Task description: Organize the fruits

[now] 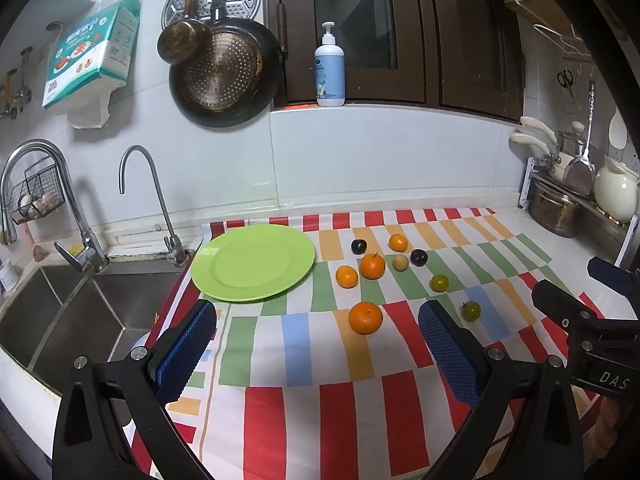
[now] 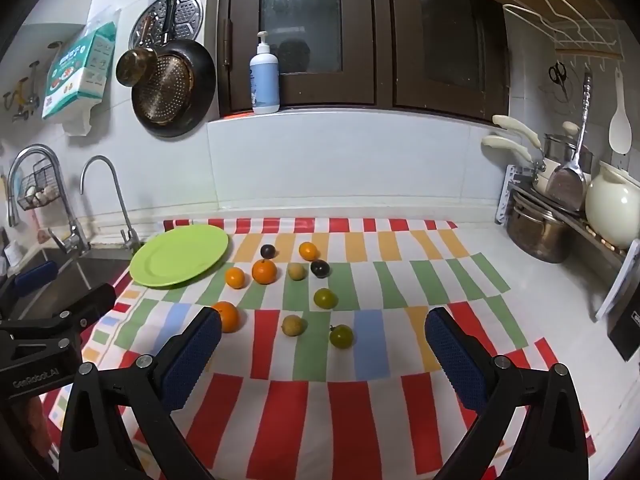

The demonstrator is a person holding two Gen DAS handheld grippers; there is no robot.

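Kitchen tiles rise behind our desk (image 2: 520,276), which carries a striped cloth (image 2: 340,408) in red, green, orange and blue. Beside the sink (image 1: 80,312), at the cloth's far left corner, lies an empty green plate (image 1: 253,263). The fruits sit loose on the cloth to its right: four oranges, the nearest orange (image 1: 365,317) apart from the others, two dark plums (image 2: 320,268), two green fruits (image 2: 325,298) and two pale tan ones (image 2: 294,325). We hold our left hand-held gripper (image 1: 316,344) above the cloth with its blue pads spread wide and nothing between them. Our right hand-held gripper (image 2: 323,350) hovers likewise, fully spread and empty, short of the nearest fruits.
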